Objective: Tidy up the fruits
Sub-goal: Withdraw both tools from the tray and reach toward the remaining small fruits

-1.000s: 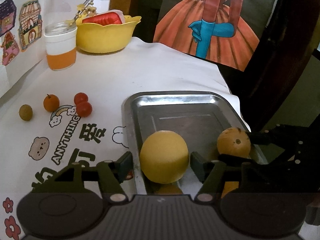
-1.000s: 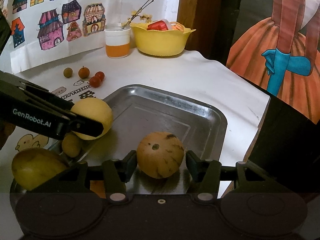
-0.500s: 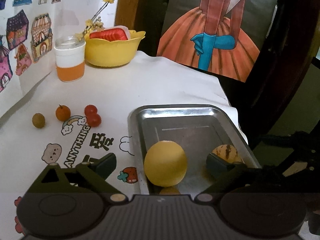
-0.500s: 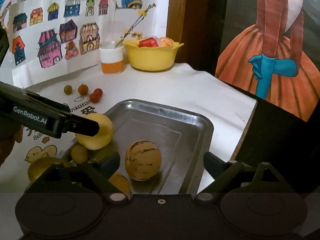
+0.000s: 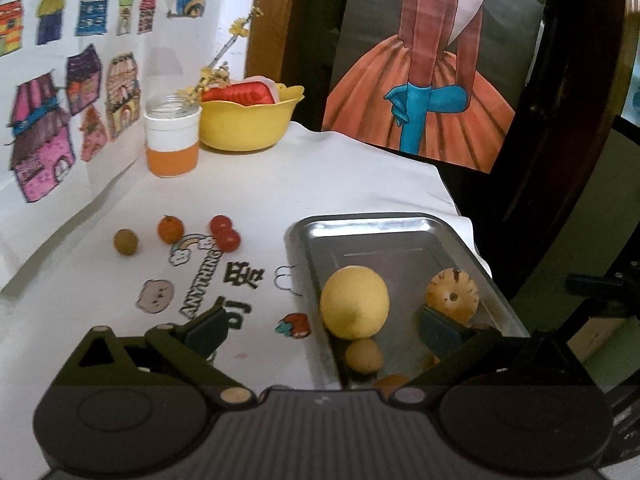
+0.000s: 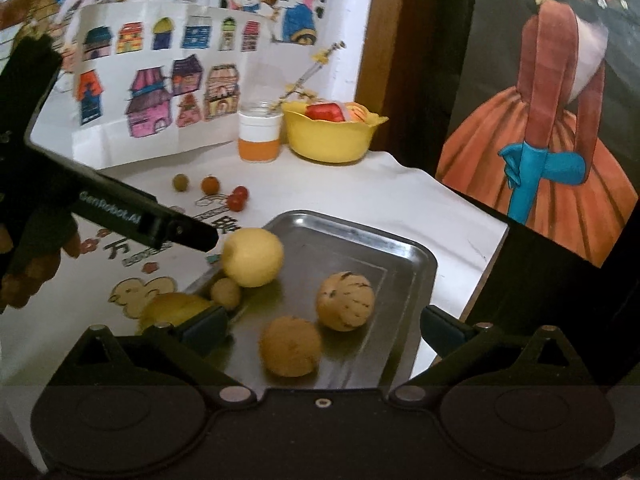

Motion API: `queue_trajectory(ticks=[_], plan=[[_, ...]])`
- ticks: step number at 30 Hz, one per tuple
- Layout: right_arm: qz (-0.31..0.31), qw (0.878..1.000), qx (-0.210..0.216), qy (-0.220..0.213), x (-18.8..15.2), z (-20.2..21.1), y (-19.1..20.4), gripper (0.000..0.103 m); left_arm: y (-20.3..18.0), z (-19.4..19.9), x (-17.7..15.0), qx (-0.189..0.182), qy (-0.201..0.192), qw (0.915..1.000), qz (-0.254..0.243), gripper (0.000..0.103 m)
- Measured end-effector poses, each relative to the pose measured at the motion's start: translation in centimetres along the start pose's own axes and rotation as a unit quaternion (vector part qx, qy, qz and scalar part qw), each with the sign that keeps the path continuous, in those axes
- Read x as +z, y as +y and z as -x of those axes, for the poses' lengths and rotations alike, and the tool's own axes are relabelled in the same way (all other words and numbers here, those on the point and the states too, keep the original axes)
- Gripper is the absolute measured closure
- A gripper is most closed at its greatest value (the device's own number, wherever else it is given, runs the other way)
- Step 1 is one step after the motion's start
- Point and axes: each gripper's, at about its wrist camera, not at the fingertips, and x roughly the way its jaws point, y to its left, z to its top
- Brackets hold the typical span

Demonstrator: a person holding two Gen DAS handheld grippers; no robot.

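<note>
Left wrist view:
- left gripper: being held above the near end of the metal tray, jaws spread wide, nothing being pinched.
- change: a second ago the yellow fruit was being clamped between these jaws; now it is being left resting in the tray, apart from both fingers.
- striped fruit: lying in the tray to the right of the yellow fruit, partly being covered by the right fingertip.
- small tan fruit: sitting just in front of the yellow fruit.
- loose fruits: brown-green ball, small orange and two cherry tomatoes are being left on the tablecloth, well apart from the tray.

Right wrist view:
- right gripper: jaws spread wide, empty, being pulled back over the tray's near edge.
- change: the striped fruit was being gripped a second ago; now it is released on the tray floor beside a rough brown fruit.
- meaning: both placements are judged done; four small fruits are remaining to be collected.
</note>
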Motion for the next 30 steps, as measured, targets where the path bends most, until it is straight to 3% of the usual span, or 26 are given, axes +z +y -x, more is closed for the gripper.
queue_trajectory(ticks=[13, 19, 24, 30], plan=[[0.011, 1.0, 0.011, -0.011, 0.8, 3.6, 7.2, 0.001, 5.4, 4.6, -2.9, 0.026, -0.005, 0.9994, 0.022, 0.001], [0.002, 1.0, -0.014, -0.02, 0.7, 5.0, 10.1, 0.001, 7.4, 6.8, -4.4, 0.042, -0.016, 0.9986, 0.029, 0.001], [-0.02, 0.999, -0.031, -0.027, 1.0, 5.7, 12.3, 0.001, 8.9, 8.1, -5.6, 0.063, -0.023, 0.9975, 0.023, 0.001], [-0.057, 0.998, -0.017, -0.038, 1.2, 6.6, 14.3, 0.001, 11.5, 9.2, -7.1, 0.068, -0.016, 0.9966, 0.043, 0.001]])
